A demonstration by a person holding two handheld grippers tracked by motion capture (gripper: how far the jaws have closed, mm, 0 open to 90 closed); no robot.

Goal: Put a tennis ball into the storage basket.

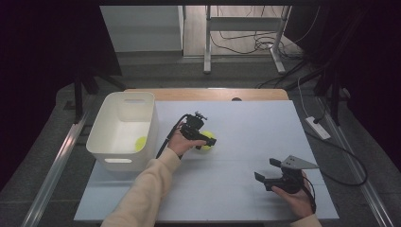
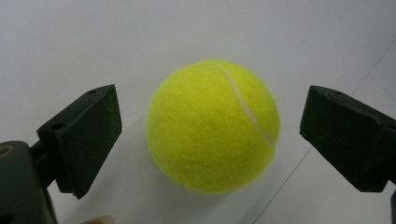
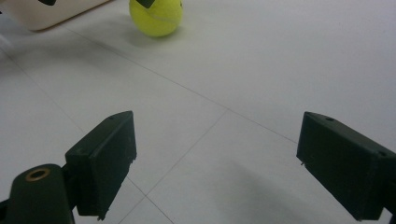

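Left gripper (image 2: 210, 135) hangs over the tennis ball (image 2: 213, 125), jaws spread either side, lined up to pinch it. Right gripper (image 3: 217, 163) idles, jaws apart, nothing between.

There are no words, numbers or signs to read here. The tennis ball (image 2: 213, 126) has just a white curved line on it, no name.

Dim, dark-edged; soft close-up blur

White bin (image 1: 124, 130) on table (image 1: 246, 189), left side; cables (image 1: 246, 42) on floor behind.
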